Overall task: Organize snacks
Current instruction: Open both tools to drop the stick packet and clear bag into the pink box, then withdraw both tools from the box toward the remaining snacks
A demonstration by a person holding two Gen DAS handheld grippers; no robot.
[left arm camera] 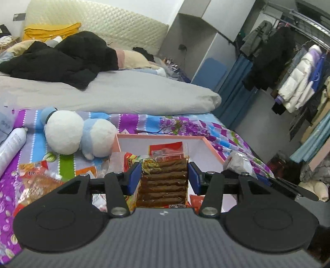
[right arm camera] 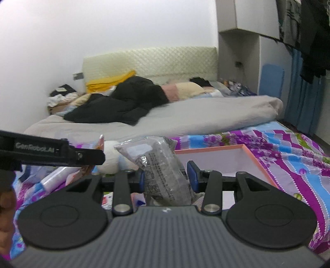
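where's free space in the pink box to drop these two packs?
Free: the far half of the pink box, bare white floor between its back wall and the red snack pack, plus its right side along the right wall. Crowded: the near-left corner and the bedspread left of it, strewn with snack packets.

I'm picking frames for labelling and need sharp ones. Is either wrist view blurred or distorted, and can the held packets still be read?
Left wrist view: sharp; the brown snack packet in the left claw is crisp, though its print is too small to read; fisheye bends the clothes rail. Right wrist view: softer, with the bed smeared; the grey packet in the right claw shows print, illegibly.
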